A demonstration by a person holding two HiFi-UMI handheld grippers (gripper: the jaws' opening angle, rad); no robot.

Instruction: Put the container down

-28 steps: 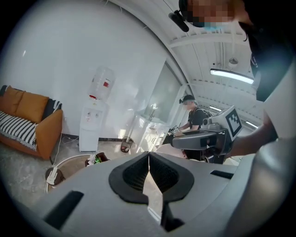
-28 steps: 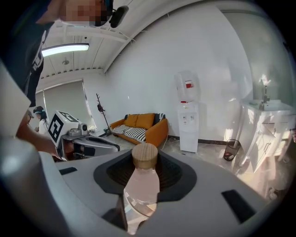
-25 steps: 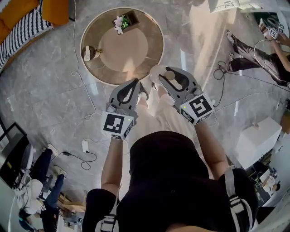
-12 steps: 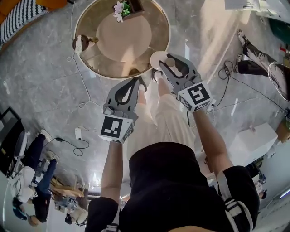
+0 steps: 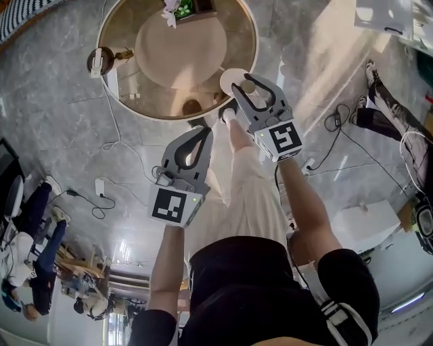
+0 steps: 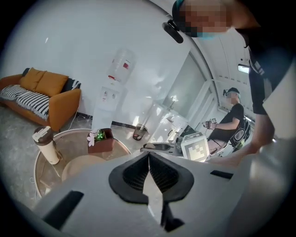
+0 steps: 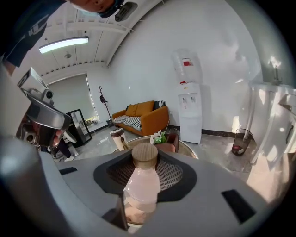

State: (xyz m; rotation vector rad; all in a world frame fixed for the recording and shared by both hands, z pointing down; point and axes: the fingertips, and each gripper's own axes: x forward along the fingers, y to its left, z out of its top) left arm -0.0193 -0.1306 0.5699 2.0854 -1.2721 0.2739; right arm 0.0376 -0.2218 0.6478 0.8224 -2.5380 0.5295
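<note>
The container (image 7: 140,184) is a pale pink jar with a round wooden lid (image 7: 144,155). My right gripper (image 7: 144,163) is shut on it, with a pad pressed on each side. In the head view the container (image 5: 229,80) hangs in the right gripper (image 5: 244,85) at the near right rim of the round glass table (image 5: 249,42). My left gripper (image 5: 204,130) hovers over the floor, short of the table and to the left. The left gripper (image 6: 149,155) has its pads together and holds nothing.
On the table lie a tan round mat (image 5: 180,48), a small planter with a flower (image 5: 178,9) and a lidded tumbler (image 5: 98,59). An orange sofa (image 7: 144,116) and a water dispenser (image 7: 190,111) stand beyond. Cables (image 5: 111,135) cross the floor; people stand at the left (image 5: 27,223).
Both grippers have moved forward toward the table. The right one, still holding the container, has come from just short of the table to its near rim. The left gripper trails behind.
</note>
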